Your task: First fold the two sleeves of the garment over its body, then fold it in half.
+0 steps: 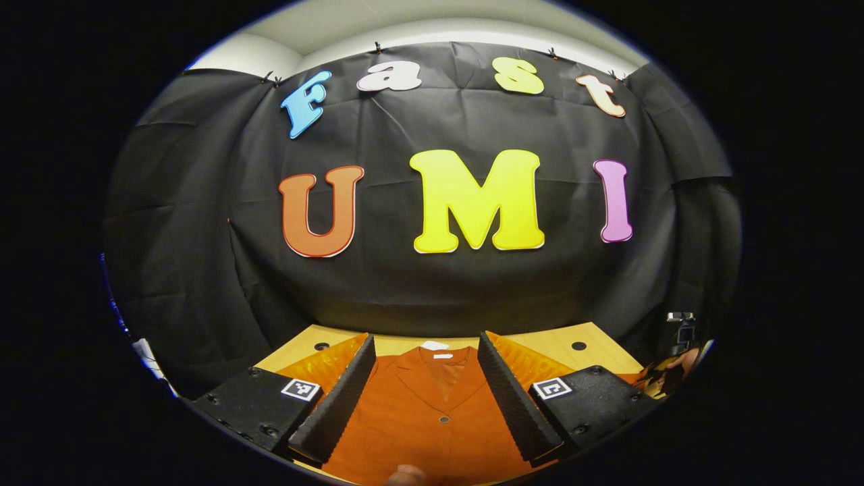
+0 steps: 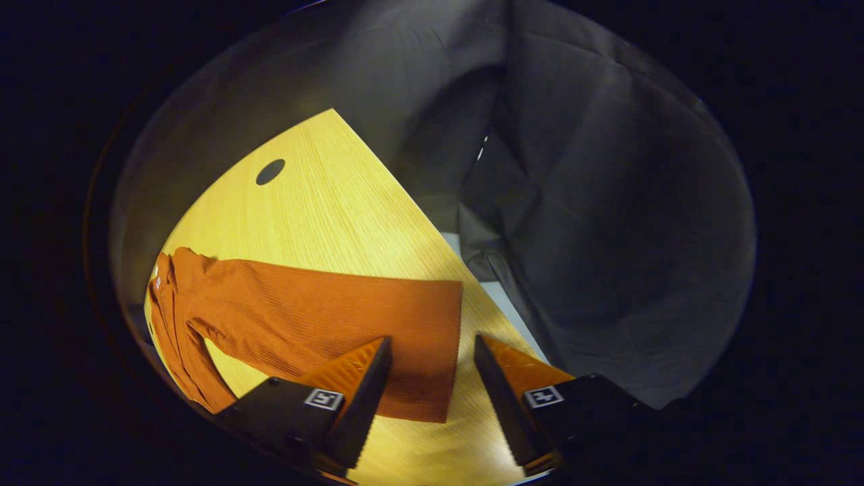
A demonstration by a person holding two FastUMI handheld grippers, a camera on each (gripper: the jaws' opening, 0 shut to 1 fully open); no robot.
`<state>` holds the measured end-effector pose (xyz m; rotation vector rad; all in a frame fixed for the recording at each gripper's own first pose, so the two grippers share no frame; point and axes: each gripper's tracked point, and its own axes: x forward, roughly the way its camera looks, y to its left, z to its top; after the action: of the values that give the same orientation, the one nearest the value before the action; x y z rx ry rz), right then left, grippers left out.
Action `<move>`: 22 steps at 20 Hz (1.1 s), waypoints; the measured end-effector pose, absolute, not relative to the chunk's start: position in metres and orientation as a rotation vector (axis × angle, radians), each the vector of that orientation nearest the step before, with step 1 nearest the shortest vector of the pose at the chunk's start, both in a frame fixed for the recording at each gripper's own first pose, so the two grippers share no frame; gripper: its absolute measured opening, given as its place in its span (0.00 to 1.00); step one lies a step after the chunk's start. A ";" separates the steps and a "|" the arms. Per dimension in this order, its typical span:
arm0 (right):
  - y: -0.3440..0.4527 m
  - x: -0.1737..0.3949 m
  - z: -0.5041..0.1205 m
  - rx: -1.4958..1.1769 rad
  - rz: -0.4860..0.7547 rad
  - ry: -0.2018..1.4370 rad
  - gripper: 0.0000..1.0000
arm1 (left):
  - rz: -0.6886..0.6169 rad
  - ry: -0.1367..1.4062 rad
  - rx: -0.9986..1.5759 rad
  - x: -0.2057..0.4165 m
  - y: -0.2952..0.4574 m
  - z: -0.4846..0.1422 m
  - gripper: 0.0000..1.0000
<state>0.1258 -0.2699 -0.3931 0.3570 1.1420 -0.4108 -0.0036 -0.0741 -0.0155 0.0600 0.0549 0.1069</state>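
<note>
The left gripper view is evenly lit and sharp at centre, with strong fisheye bending: the wall's top edge arches and the lower corners curve. The orange garment (image 1: 432,418) at the bottom is clear, its button crisp. The right gripper view is dimmer toward the edges, the upper cloth grey and soft. A bright pool of light falls on the wooden surface (image 2: 324,202) at centre left, giving a warm yellow glare. The sleeve (image 2: 337,317) lies well lit, its ribbing sharp. The lower left rim darkens heavily.
</note>
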 end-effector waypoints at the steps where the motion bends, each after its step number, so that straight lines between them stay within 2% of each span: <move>1: -0.269 0.128 -0.393 0.377 -0.417 1.187 0.74 | 0.110 0.056 0.072 -0.005 -0.069 -0.017 0.98; 3: -0.264 0.130 -0.396 0.434 -0.419 1.265 0.76 | 0.110 0.060 0.085 -0.010 -0.061 -0.019 0.98; 9: -0.266 0.140 -0.404 0.514 -0.454 1.415 0.75 | 0.145 0.084 0.100 -0.026 -0.030 -0.029 0.98; 11: -0.268 0.138 -0.399 0.520 -0.474 1.424 0.46 | 0.163 0.093 0.090 -0.031 -0.020 -0.030 0.98; 12: -0.268 0.139 -0.397 0.515 -0.473 1.424 0.36 | 0.170 0.094 0.087 -0.033 -0.016 -0.030 0.98; 13: -0.266 0.139 -0.397 0.511 -0.470 1.427 0.31 | 0.179 0.093 0.087 -0.035 -0.011 -0.029 0.98; 15: -0.257 0.139 -0.398 0.506 -0.444 1.434 0.31 | 0.187 0.093 0.091 -0.037 -0.005 -0.029 0.99; 16: -0.252 0.141 -0.396 0.516 -0.424 1.434 0.43 | 0.192 0.091 0.093 -0.038 -0.001 -0.028 0.98; 17: -0.249 0.145 -0.396 0.524 -0.413 1.438 0.36 | 0.195 0.092 0.093 -0.038 0.002 -0.029 0.99; 19: -0.240 0.145 -0.400 0.561 -0.413 1.423 0.07 | 0.197 0.101 0.092 -0.039 0.006 -0.032 0.98; 22: -0.243 0.146 -0.396 0.571 -0.398 1.399 0.05 | 0.199 0.104 0.091 -0.040 0.013 -0.034 0.98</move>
<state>0.1458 -0.2428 -0.3960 0.5714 1.3992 -0.3979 -0.0398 0.0127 -0.0337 0.0907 0.1043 0.1994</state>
